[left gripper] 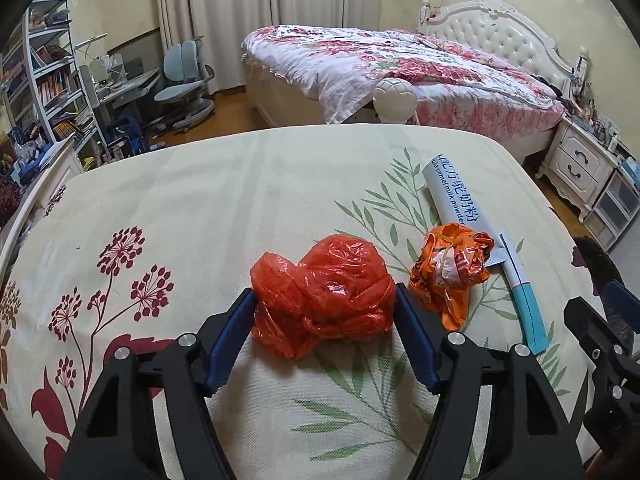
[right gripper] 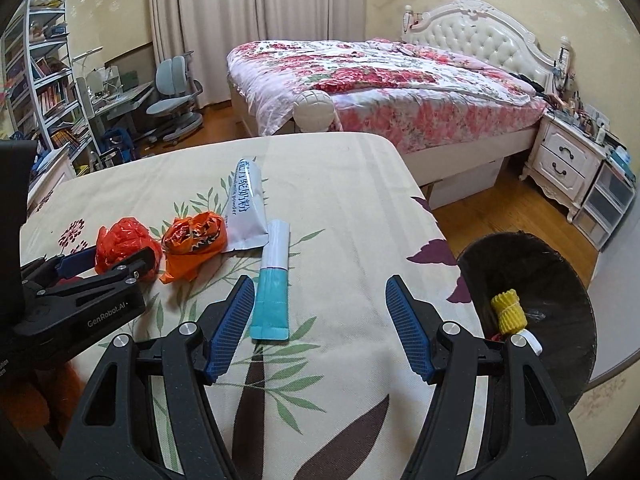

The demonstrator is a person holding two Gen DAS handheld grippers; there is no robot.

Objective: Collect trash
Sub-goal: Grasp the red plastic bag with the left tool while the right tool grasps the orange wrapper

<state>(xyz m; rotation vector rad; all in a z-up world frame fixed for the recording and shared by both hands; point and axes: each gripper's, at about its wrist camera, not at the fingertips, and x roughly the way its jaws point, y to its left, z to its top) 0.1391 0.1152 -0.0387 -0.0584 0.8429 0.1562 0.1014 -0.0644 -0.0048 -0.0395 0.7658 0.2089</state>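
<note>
- Red bag (left gripper: 322, 294) sits near-left on the table (left gripper: 224, 200), right between the left gripper's (left gripper: 325, 306) pads, which are spread wide and just brushing its sides, not squeezing yet.
- I'd close slowly and low so the slippery plastic bunches instead of squirting out.
- Watch the orange wrapper (left gripper: 450, 270) just right of it.
- Right gripper (right gripper: 320, 300) is wide open, holding nothing.
- Bin (right gripper: 528, 300) waits off the table's right edge.

Home bedroom. Double bed (right gripper: 384, 92) with floral quilt and tufted white headboard (right gripper: 476, 36); white nightstand (right gripper: 564, 160) beside it. Curtains (right gripper: 256, 20) covered far wall. Study corner at left: bookshelf (right gripper: 44, 76), desk (right gripper: 120, 96), blue chair (right gripper: 176, 92). Wood floor (right gripper: 508, 208), patterned wallpaper.
</note>
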